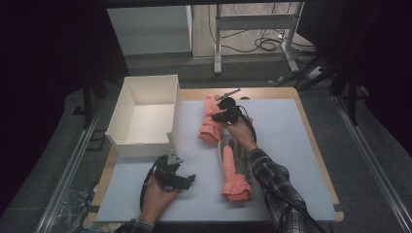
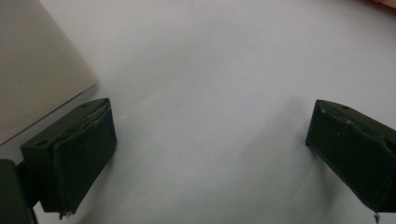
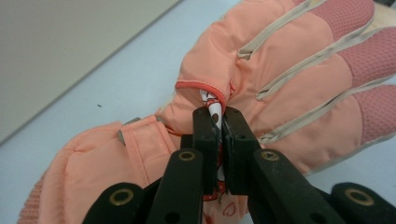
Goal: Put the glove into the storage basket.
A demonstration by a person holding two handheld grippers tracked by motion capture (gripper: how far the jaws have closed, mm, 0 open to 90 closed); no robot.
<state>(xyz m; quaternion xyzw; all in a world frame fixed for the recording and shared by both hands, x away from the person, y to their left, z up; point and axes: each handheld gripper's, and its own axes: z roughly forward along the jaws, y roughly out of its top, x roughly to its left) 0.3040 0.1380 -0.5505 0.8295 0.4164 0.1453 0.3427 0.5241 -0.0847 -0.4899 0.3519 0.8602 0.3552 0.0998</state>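
Far pink glove point(image 3: 280, 70) on surface, pinched at tag by right hand-held gripper point(image 3: 219, 121), fingers pointing away beyond jaws; left hand-held gripper point(image 2: 210, 149) wide, empty, well apart, nearer white box point(image 1: 145, 109).

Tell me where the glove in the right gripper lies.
High view: the held glove lies right of the white box, beyond the second glove; the right gripper pinches it.

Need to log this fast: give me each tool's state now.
Left tool: open, holding nothing, above the white mat.
Right tool: closed on a small tag of the far pink glove.
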